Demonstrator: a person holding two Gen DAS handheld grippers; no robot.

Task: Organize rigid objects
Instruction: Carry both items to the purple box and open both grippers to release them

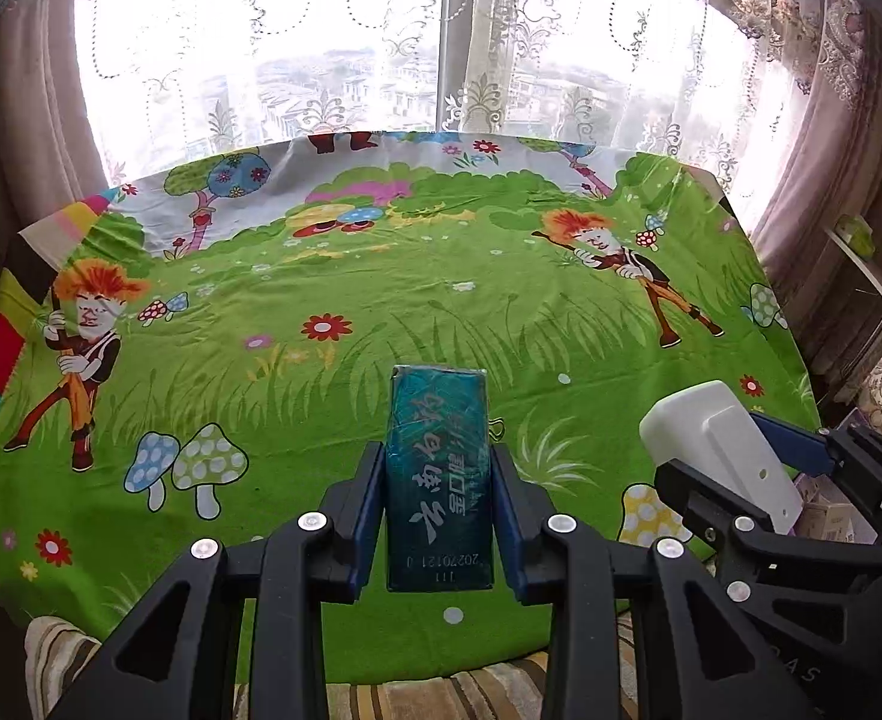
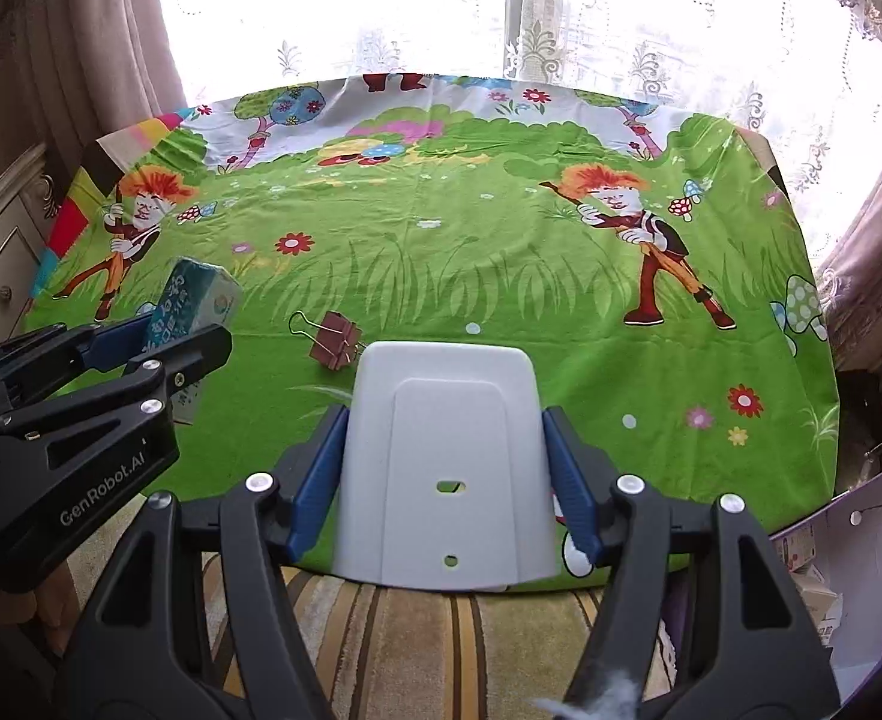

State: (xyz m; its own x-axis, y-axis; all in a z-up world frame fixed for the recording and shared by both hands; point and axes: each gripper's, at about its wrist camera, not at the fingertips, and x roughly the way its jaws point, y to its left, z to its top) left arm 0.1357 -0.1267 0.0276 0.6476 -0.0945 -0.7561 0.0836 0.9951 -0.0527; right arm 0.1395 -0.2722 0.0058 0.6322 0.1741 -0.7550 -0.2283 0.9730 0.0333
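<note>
**Items in hand: two, both lifted clear of the worktop**

Fingers, left: blue pads pressed onto the long sides of a teal box, a slim carton with printed characters and a date code at its near end. The box points forward along the fingers, its far end free, nothing under it but air. The same box shows in the right wrist view, sticking out past the left gripper at a tilt.

Fingers, right: set partly apart and pinching a white plastic piece, wide, rounded at the far corners, with a raised centre panel and two small holes. The pads meet its two side edges. It shows again in the left wrist view.

Worktop: covered by a green cartoon cloth. One brown binder clip lies on it, just beyond the white piece, apart from both grippers.

Surroundings: a purple-edged cardboard carton sits low at the right, beside the worktop, with small packs inside. Striped rug below.

Step in hand, as judged: carry phase, both items gripped and off the surface. The carton looks the likely destination, though that is not certain.

Next move calls for: keeping both grips firm, moving the hands without the items knocking together, and lowering each before releasing. The clip remains to be collected.
</note>
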